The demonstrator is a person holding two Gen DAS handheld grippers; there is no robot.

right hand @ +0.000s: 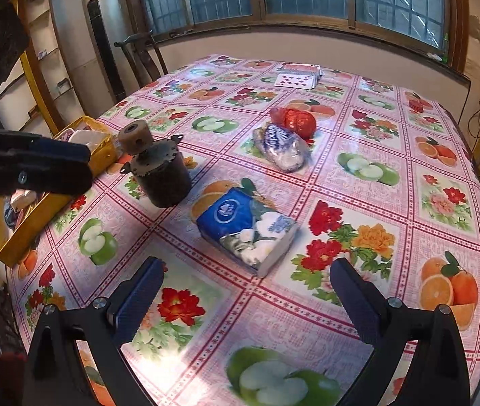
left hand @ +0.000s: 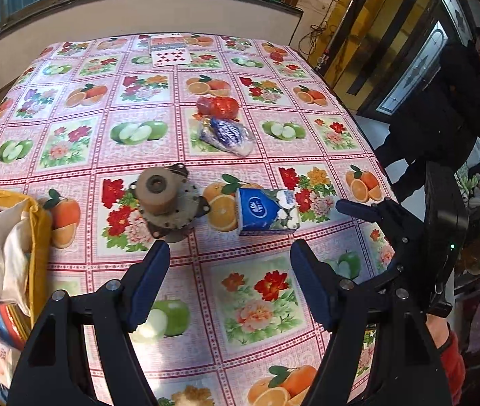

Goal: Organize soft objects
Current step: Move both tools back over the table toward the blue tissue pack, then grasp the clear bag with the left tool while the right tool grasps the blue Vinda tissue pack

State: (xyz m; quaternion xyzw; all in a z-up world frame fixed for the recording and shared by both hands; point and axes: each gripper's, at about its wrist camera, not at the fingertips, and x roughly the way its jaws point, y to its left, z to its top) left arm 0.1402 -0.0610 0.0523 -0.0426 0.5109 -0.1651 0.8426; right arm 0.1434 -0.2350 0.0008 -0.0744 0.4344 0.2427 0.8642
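Observation:
A blue tissue pack lies on the fruit-print tablecloth in front of both grippers. Farther back lie a clear-wrapped blue-and-white tissue pack and a red wrapped pack. A yellow fabric bin at the left holds tissue packs and a white cloth. My left gripper hovers open and empty near the front edge. My right gripper is open and empty just short of the blue pack; it also shows at the right of the left wrist view.
A dark metal motor with a tan wheel stands between the bin and the blue pack. Playing cards lie at the far side. A person in dark clothes stands beyond the table's right edge. A wooden chair stands at the far left.

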